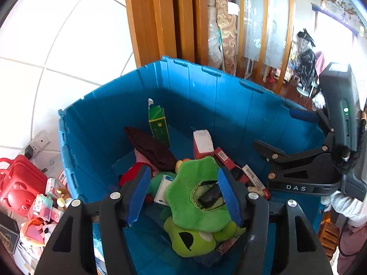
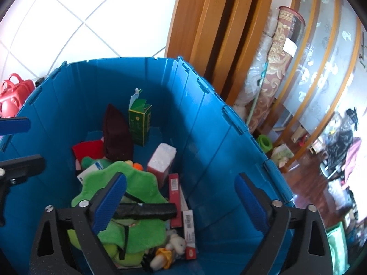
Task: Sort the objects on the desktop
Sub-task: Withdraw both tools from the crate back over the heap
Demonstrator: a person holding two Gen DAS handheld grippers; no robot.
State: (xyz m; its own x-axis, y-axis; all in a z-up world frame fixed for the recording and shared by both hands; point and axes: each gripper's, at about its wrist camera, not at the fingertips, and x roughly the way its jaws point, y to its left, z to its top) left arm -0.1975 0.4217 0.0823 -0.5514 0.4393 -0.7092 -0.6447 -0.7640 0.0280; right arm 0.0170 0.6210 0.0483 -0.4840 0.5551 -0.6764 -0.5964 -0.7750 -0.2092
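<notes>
A blue plastic bin point(image 1: 206, 96) point(image 2: 206, 137) holds the sorted items. On top lies a green plush toy point(image 1: 195, 194) point(image 2: 137, 183), and a black rolled item point(image 2: 146, 210) point(image 1: 209, 197) rests across it. My left gripper point(image 1: 183, 196) hovers over the plush, open, its pads apart from it on the left side. My right gripper point(image 2: 180, 204) stands wide open above the black item and touches nothing. Also in the bin are a green carton point(image 1: 158, 126) point(image 2: 140, 123), a white-topped red box point(image 1: 203, 144) point(image 2: 160, 162), a dark maroon cloth point(image 2: 117, 135) and flat red boxes point(image 2: 175, 197).
Left of the bin, a red bag point(image 1: 18, 183) and several small packets point(image 1: 45, 206) lie on the table. A small white and yellow toy point(image 2: 169, 249) sits at the bin's near end. A wooden door frame point(image 1: 160, 23) and a rolled carpet point(image 2: 275, 80) stand behind.
</notes>
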